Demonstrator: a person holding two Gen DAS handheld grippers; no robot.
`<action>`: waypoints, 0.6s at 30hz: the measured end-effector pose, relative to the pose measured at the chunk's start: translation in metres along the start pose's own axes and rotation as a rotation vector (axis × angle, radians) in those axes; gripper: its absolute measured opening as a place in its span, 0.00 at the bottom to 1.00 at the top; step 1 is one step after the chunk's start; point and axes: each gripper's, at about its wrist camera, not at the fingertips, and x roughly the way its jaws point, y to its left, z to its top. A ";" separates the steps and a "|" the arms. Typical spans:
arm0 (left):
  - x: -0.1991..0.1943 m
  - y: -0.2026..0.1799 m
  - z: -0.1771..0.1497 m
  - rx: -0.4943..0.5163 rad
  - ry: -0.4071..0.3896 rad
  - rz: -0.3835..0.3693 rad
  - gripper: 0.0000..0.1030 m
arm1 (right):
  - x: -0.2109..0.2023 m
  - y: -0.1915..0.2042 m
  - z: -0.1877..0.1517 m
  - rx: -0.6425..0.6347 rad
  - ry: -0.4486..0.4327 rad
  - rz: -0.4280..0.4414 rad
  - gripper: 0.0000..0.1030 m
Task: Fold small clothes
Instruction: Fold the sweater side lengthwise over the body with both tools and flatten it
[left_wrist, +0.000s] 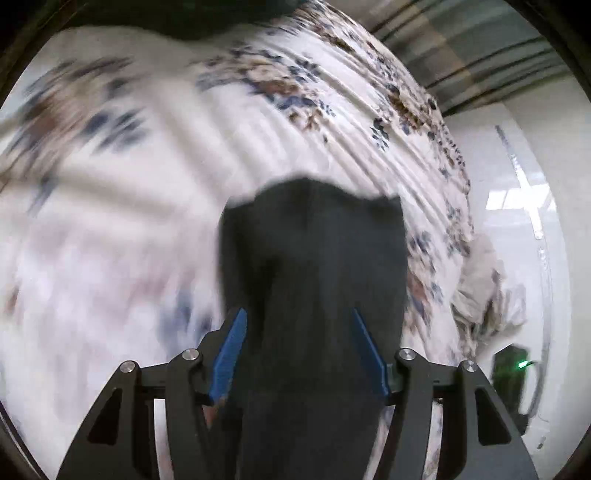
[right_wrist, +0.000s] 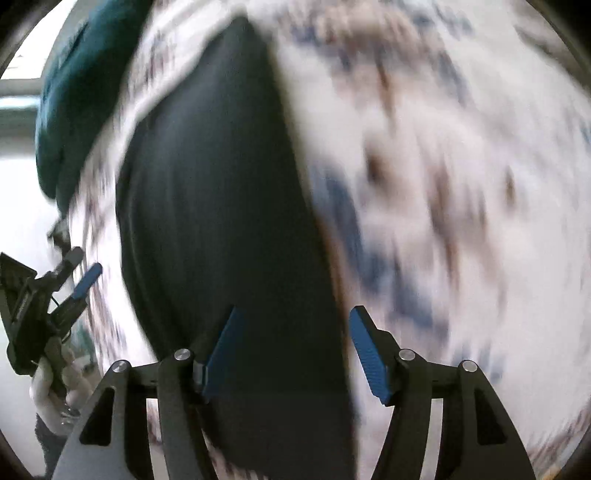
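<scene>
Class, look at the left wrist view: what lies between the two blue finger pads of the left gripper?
In the left wrist view, the dark garment fills the gap of the left gripper, running forward over the floral sheet. Its blue pads stand apart.

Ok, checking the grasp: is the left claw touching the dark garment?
Cannot tell. In the left wrist view the dark garment lies between the spread fingers of the left claw, but no plain contact or gap shows.
</scene>
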 end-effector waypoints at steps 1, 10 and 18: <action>0.023 -0.001 0.023 0.017 0.021 0.001 0.54 | 0.002 0.002 0.025 0.012 -0.027 0.011 0.62; 0.054 0.020 0.054 0.034 0.014 -0.051 0.06 | 0.042 0.012 0.168 0.132 -0.080 0.093 0.65; 0.056 0.051 0.071 -0.047 0.020 -0.084 0.06 | 0.053 0.071 0.154 -0.060 -0.157 -0.099 0.11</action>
